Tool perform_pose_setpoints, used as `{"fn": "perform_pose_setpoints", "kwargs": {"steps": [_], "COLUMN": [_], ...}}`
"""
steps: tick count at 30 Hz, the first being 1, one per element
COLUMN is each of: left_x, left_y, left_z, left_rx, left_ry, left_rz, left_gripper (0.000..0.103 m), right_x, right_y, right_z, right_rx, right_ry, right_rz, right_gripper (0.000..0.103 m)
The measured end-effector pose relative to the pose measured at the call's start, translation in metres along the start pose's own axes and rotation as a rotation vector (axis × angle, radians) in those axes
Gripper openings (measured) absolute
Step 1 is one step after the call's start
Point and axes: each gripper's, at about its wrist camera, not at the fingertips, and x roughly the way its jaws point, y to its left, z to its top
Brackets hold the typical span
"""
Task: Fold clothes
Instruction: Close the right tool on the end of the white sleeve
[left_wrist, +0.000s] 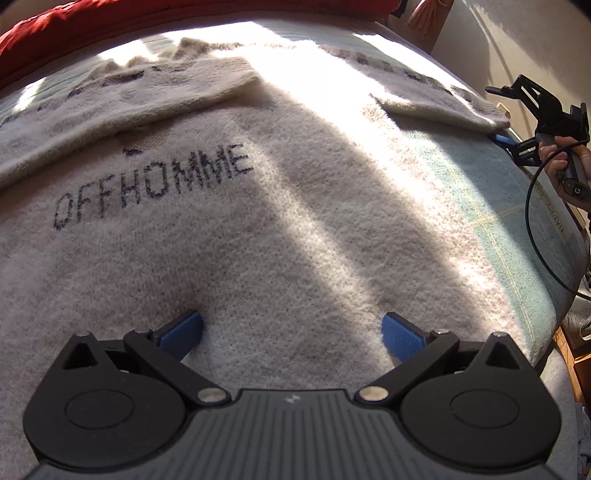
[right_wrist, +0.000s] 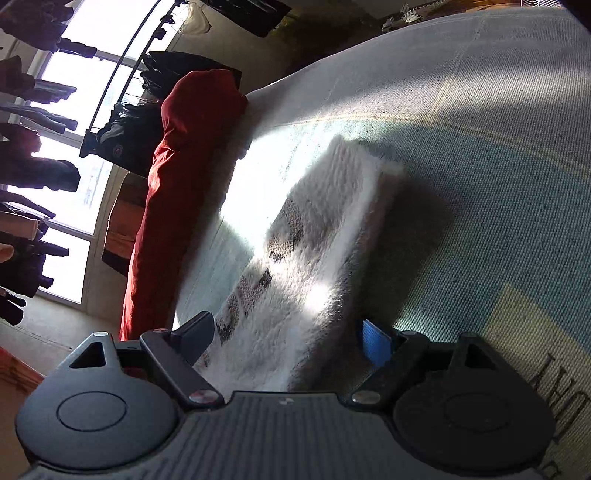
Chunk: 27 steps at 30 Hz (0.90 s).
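On pale bedcover (left_wrist: 491, 192), fuzzy cream sweater (left_wrist: 280, 229)

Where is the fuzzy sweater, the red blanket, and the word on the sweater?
Fuzzy sweater (left_wrist: 295, 240): left wrist view, on the middle of its cream body.
Red blanket (right_wrist: 177, 192): right wrist view, on its bunched middle beside the bed cover.
Word OFFHOMME (left_wrist: 151, 184): left wrist view, on the dark middle letters.

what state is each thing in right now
fuzzy cream knit sweater: lying flat, both sleeves folded in
left hand-held gripper: open, fingertips resting on the sweater, gripping nothing
right hand-held gripper: open, sweater sleeve between its fingers
pale teal woven bedspread: spread flat under the sweater
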Motion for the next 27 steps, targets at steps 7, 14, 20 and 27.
{"fn": "perform_pose_setpoints", "kwargs": {"steps": [7,14,20,27], "left_x": [0.000,0.001,0.002,0.002], "left_y": [0.001,-0.002,-0.003,-0.004], "left_z": [-0.002,-0.002,-0.003,-0.002], "left_rx": [0.010,0.016,0.022,0.022], "left_ry": [-0.015,-0.029,-0.037,-0.036], "left_rz": [-0.006,0.014,0.023,0.023], "left_gripper": [0.102,0.102,0.102,0.102], "right_x": [0.029,0.047,0.047,0.045], "right_y": [0.004,0.011,0.019,0.022], "right_z": [0.017,0.027,0.012,0.006], "right_rx": [-0.031,-0.043,-0.174,-0.207], "right_ry": [-0.015,-0.014,-0.043,-0.068], "right_rz": [0.022,0.035,0.033,0.010], "right_gripper": [0.088,0.097,0.102,0.103]}}
